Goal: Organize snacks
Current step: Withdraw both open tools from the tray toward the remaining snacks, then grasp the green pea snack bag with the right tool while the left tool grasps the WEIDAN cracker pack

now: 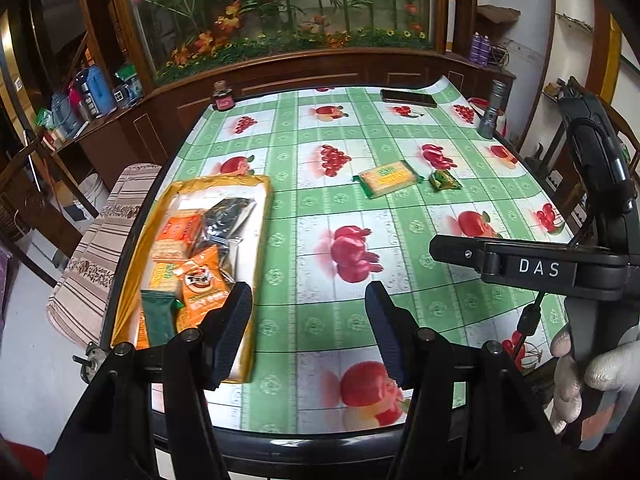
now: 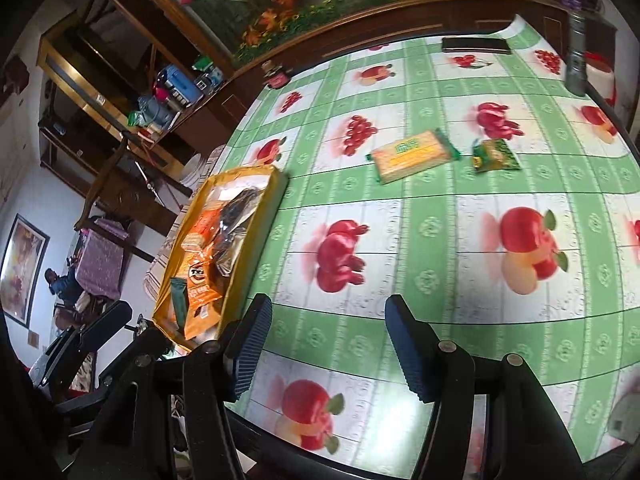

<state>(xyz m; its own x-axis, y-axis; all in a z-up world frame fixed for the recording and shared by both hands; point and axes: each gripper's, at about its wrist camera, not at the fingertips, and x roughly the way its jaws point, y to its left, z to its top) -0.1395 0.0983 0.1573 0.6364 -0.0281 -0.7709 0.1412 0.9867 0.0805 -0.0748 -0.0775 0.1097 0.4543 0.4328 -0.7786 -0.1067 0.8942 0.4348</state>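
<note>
Along the left edge of the table (image 1: 400,208), which is covered by a green-and-white checked oilcloth printed with red fruit, sits a shallow rectangular yellow tray (image 1: 256,240) with a white floor. It holds a pile of snacks: an orange cracker packet (image 1: 178,230), a crinkled black-and-clear foil bag (image 1: 226,220), an orange biscuit pouch with a round logo (image 1: 200,292) and a dark green wrapper (image 1: 158,316) at the near end.

Toward the far right part of the tabletop lie two snacks outside the tray: a flat rectangular biscuit pack with green ends (image 1: 387,178) and, just beside it on the right, a small crumpled green-and-yellow sachet (image 1: 445,180). They are close together but apart.

At the far edge rest a dark smartphone (image 1: 408,98) and a small dark jar with a pink label (image 1: 223,98); a grey metal flashlight (image 1: 494,112) stands upright near the far right corner.

Over the near edge, the left gripper (image 1: 308,316) hangs with its ribbed blue pads parted and nothing between them, its left finger overlapping the tray's near end in view. The right gripper (image 2: 328,344) hangs likewise released and empty above the oilcloth, well apart from the two loose snacks. A white-gloved hand (image 1: 588,376) grips its handle.
</note>
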